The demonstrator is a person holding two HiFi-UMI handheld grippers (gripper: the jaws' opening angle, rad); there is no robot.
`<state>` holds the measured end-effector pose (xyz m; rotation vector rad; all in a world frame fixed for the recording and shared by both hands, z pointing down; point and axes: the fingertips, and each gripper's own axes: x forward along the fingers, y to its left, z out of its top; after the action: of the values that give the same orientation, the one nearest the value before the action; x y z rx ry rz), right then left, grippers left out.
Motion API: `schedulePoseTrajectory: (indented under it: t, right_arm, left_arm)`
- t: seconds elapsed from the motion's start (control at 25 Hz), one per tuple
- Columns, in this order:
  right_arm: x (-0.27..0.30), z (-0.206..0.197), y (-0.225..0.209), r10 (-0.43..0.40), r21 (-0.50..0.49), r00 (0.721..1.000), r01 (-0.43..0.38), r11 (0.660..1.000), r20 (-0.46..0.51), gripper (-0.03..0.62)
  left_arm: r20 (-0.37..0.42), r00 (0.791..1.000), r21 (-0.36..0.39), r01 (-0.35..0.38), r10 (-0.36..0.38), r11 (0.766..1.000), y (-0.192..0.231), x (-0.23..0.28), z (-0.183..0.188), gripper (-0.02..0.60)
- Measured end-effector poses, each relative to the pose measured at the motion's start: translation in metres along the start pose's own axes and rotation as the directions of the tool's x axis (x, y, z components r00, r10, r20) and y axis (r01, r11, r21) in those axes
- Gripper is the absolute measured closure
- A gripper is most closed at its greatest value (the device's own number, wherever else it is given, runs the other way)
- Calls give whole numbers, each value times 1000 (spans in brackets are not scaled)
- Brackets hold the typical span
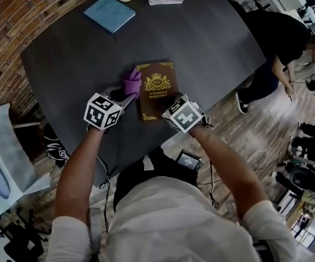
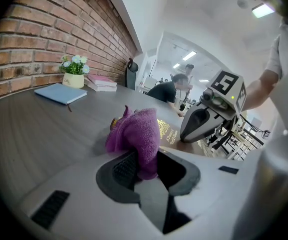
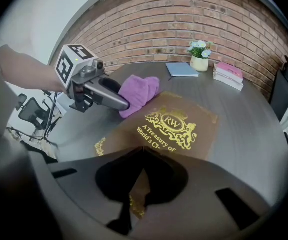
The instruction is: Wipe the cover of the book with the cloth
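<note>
at the left, our left gripper (image 1: pixel 125 95) is part-way closed on a bunched purple terry cloth (image 1: pixel 131 81) — its ribbed pads pinch the cloth's lower fold, and most of the wad sticks out past the tips. the cloth sits at the far left corner of the brown hardback book with gold lettering and a gold crest (image 1: pixel 156 89), partly on the cover and partly over the dark grey round table (image 1: pixel 217 42). the book lies flat and face up close to the table's near edge, between the two grippers. to its right, our right gripper (image 1: pixel 168 105) points steeply down, its jaws fully together with nothing between them. its tips look to be resting on the cover's near right corner, pinning the book. we judge the wipe to be under way, with most of the cover left to do. several things could go wrong from here. the cloth is held only by a small fold, so drag across the cover could pull it out of the jaws. tipping the left gripper too low could bring hard plastic onto the gilt. if the right gripper's press slackens, the book could slide or swivel on the smooth table — toward the edge nearest us.
</note>
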<state>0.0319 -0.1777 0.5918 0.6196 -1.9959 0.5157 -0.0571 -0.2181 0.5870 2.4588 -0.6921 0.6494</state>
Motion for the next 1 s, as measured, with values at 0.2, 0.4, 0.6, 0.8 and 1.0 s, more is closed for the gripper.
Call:
schedulePoseTrajectory:
  t: [0.2, 0.4, 0.6, 0.8, 1.0]
  right_arm:
    - [1, 0, -1, 0, 3, 1000, 0, 1000, 3, 576]
    - [0, 0, 0, -3, 7, 1000, 3, 1000, 4, 576]
    - [0, 0, 0, -10, 4, 1000, 10, 1000, 4, 576]
    - [0, -1, -1, -12, 11, 1000, 12, 1000, 2, 576]
    - [0, -1, -1, -12, 12, 1000, 12, 1000, 6, 576]
  left_arm:
    - [-10, 1000, 8, 13, -13, 1000, -9, -2, -6, 485]
    - [-18, 1000, 14, 26, -25, 1000, -18, -5, -12, 485]
    - [-30, 999, 27, 36, -35, 999, -28, -7, -18, 485]
    - [-39, 998, 30, 50, -49, 998, -38, -10, -24, 485]
    - [-49, 997, 39, 59, -57, 998, -46, -11, -28, 485]
